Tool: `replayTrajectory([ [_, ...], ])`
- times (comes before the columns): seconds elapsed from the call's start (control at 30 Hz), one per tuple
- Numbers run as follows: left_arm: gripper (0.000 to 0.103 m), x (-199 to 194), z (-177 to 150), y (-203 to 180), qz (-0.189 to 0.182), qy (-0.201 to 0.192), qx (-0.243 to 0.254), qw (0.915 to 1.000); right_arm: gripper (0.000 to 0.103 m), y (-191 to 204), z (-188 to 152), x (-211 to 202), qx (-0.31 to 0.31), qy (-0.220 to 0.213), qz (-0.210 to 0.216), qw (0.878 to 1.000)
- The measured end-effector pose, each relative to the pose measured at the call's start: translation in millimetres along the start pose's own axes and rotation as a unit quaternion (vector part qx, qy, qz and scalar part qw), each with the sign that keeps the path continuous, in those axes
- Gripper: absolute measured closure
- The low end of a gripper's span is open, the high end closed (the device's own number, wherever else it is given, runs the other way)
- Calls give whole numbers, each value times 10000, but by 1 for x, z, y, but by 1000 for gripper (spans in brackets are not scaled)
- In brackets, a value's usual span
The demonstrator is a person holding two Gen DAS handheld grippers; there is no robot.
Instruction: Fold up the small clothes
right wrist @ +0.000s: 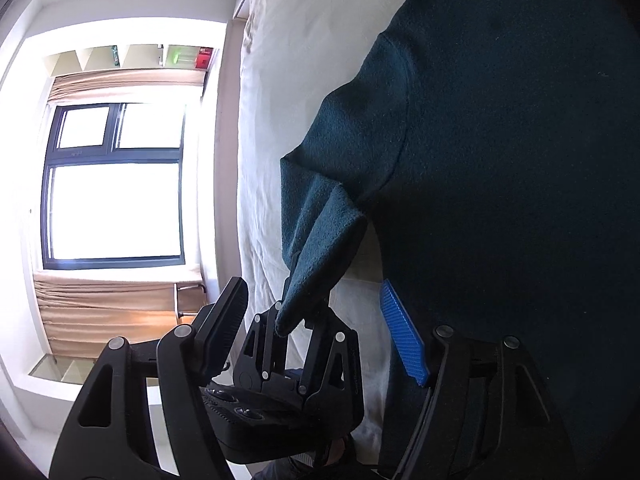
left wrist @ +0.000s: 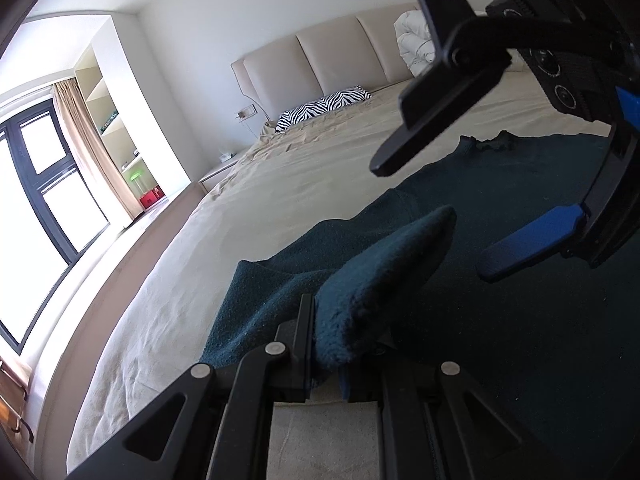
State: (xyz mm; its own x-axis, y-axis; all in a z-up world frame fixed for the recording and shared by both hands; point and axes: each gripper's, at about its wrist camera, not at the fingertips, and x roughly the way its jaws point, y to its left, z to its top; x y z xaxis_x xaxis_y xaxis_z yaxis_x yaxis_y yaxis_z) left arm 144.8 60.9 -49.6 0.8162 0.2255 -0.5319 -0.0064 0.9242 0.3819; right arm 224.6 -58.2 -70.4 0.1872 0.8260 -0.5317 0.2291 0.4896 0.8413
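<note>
1 teal sweater (left wrist: 500,216) on bed (left wrist: 248,216); left gripper (left wrist: 326,344) pinching sleeve (left wrist: 384,264), right gripper (left wrist: 432,208) agape.

A dark teal sweater (right wrist: 500,140) is lying spread over the bed (right wrist: 288,80), which is wearing a cream sheet. The right gripper (right wrist: 316,332) is standing with its jaws wide apart, one black finger on the left and one blue ribbed finger (right wrist: 402,336) on the right, nothing pressed between them. Just beyond, the left gripper (right wrist: 298,320) is pinching the tip of the sweater's sleeve (right wrist: 320,216), lifting it off the sheet so the cloth is hanging in a folded peak. A bright window (right wrist: 116,184) with tan curtains (right wrist: 108,312) is filling the left side.
</note>
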Motion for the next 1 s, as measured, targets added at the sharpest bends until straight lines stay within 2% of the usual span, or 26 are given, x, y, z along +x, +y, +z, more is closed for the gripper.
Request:
replayTrajectory([
  [0.07,91,1,0,-2,8,7,24,10000,47,-11,9,14,130,-2,124,9998],
  [0.13,91,3,-1,-3,10,16,27,10000,57,-11,12,22,4,109,214,9997],
  [0.27,91,4,0,-2,4,35,-61,10000,77,1,12,33,-451,254,-6,9987],
  [0.3,91,4,1,-2,-3,37,-78,10000,83,3,12,33,-546,223,-87,9982],
  [0.33,89,3,1,-3,-42,31,-83,10000,95,4,14,32,-611,167,-161,9979],
  [0.4,76,-1,2,-5,-96,-4,-80,9999,95,5,17,27,-715,-1,-271,9971],
  [0.47,47,-9,1,-5,-124,-93,-108,9998,96,6,21,13,-817,-199,-397,9957],
  [0.5,37,-13,0,-4,-156,-146,-141,9997,96,6,23,6,-867,-282,-439,9949],
  [0.63,35,-31,-3,14,-588,-290,-556,9963,96,-4,33,-34,-973,-596,-647,9914],
  [0.73,36,-29,-8,44,-1078,-135,-1239,9863,96,-18,45,-71,-976,-908,-1010,9859],
  [0.77,42,-25,-9,56,-1207,-56,-1514,9811,96,-26,51,-85,-931,-1008,-1113,9843],
  [0.8,52,-19,-10,69,-1354,45,-1794,9744,96,-33,56,-99,-885,-1111,-1218,9823],
  [0.9,61,0,-13,105,-1669,319,-2532,9524,96,-59,74,-138,-739,-1406,-1603,9742],
  [1.0,66,17,-12,129,-1938,454,-2982,9335,96,-85,90,-171,-554,-1592,-1888,9674],
])
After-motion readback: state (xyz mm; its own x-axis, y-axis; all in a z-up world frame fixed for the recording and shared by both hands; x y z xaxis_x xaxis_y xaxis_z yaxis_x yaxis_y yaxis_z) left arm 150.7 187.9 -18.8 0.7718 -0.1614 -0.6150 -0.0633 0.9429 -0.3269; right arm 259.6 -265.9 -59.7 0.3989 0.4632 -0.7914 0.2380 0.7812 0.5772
